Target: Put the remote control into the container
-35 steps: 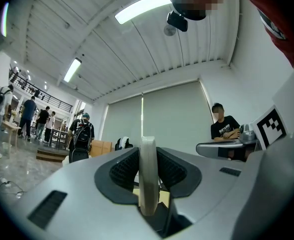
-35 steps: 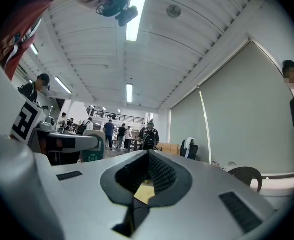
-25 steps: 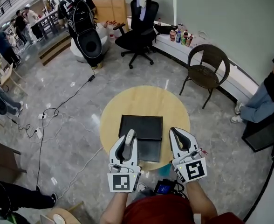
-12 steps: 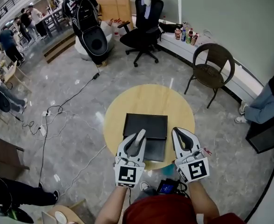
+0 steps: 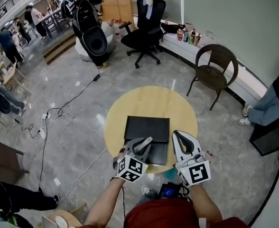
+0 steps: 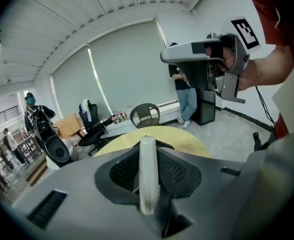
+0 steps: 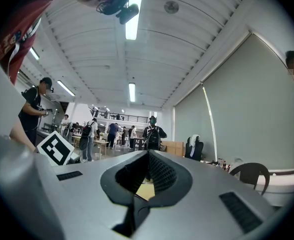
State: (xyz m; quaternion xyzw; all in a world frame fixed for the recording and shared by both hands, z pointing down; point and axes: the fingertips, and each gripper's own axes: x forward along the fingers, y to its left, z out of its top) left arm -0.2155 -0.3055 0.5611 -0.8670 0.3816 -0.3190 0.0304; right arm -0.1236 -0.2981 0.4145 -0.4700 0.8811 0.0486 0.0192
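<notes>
A black rectangular container (image 5: pixel 146 128) lies on the round wooden table (image 5: pixel 151 99). My left gripper (image 5: pixel 145 141) hangs over the container's near edge, tilted to the right and shut on the remote control (image 5: pixel 140 147), a slim grey bar. In the left gripper view the remote control (image 6: pixel 148 176) stands edge-on between the jaws of the left gripper (image 6: pixel 148 143), with the table (image 6: pixel 187 140) beyond. My right gripper (image 5: pixel 183 137) sits just right of the container, shut and holding nothing. In its own view the right gripper (image 7: pixel 148 154) has its jaws together.
A brown wicker chair (image 5: pixel 213 68) stands beyond the table on the right and a black office chair (image 5: pixel 146 20) farther back. Cables (image 5: pixel 59 113) trail on the floor at left. A seated person (image 5: pixel 272 96) is at the right edge. Bottles (image 5: pixel 187 34) line the wall ledge.
My left gripper has dropped lower and rolled to the right, still holding the remote control. The right gripper has stayed in place.
</notes>
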